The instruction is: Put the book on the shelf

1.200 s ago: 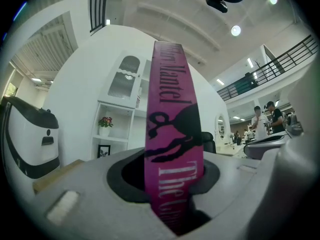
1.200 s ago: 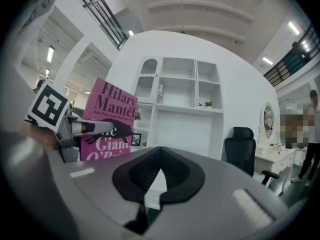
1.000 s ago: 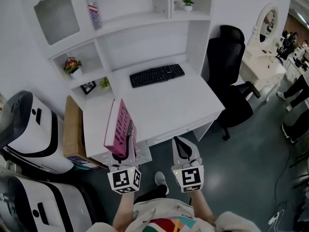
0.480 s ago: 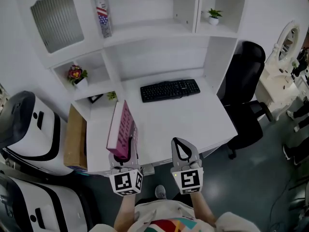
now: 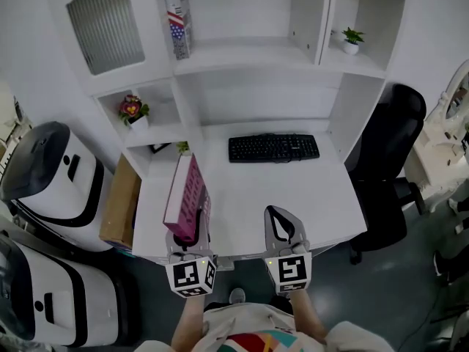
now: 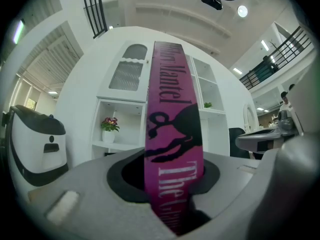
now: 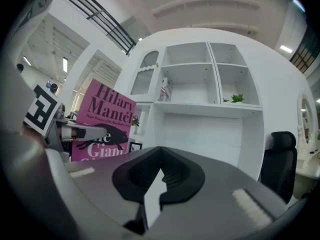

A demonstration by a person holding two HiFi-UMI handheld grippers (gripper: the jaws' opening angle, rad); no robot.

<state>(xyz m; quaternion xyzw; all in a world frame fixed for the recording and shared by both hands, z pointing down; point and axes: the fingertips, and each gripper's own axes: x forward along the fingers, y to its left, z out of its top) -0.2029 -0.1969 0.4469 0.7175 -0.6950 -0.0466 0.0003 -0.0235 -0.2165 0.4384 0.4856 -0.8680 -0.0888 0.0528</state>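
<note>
The left gripper (image 5: 195,218) and right gripper (image 5: 279,215) are grey with black-lined jaws, a white cube (image 5: 189,276) of black square markers behind each, and further back the person wears a pale top (image 5: 249,330) patched red, teal and yellow.

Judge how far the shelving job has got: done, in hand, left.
Done: the pink book is lifted, clamped upright in the left claw. In hand: it hangs over the desk; the right claw is shut, empty. Left: setting it on the shelf.
</note>
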